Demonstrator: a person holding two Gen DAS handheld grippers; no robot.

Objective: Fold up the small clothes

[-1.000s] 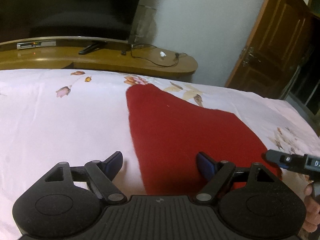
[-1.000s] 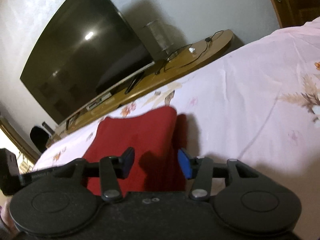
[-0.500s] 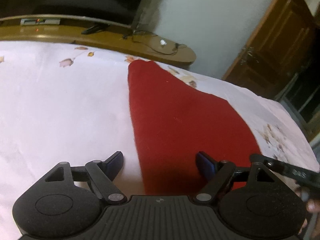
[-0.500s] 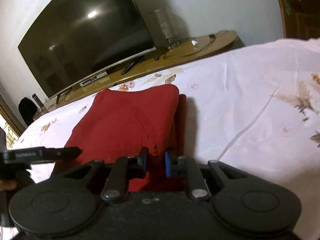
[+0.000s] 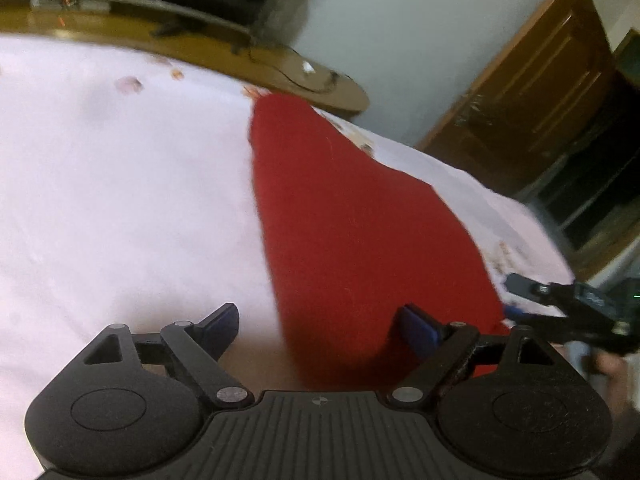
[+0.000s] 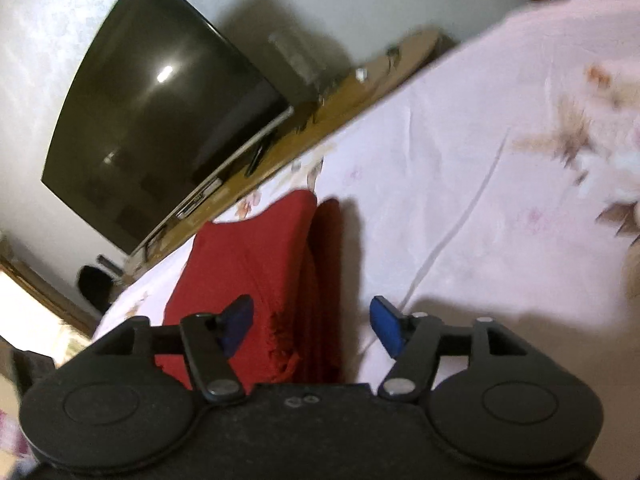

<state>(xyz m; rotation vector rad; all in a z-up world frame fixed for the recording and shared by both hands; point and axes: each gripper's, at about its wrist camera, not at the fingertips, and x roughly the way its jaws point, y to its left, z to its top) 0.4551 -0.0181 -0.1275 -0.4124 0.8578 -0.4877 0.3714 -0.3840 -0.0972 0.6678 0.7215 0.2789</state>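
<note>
Red garment (image 5: 360, 224) lay folded on the bed (image 5: 120, 184)
Left hand-held gripper (image 5: 320, 324) and right hand-held gripper (image 6: 310, 320) were both opening, gripping nothing

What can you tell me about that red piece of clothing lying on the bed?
The red garment is plain, soft, knit-looking cloth, folded into a long flat strip with stacked layers showing along one side. It lies on the pink flowered bedsheet, stretching toward the TV stand. Its near end looks frayed. The near corners sit between both grippers' opening jaws, but the pads are not pressing on it.

A plain red garment (image 5: 360, 220) lies on a pale pink, flower-printed bedsheet (image 5: 120, 200).
</note>
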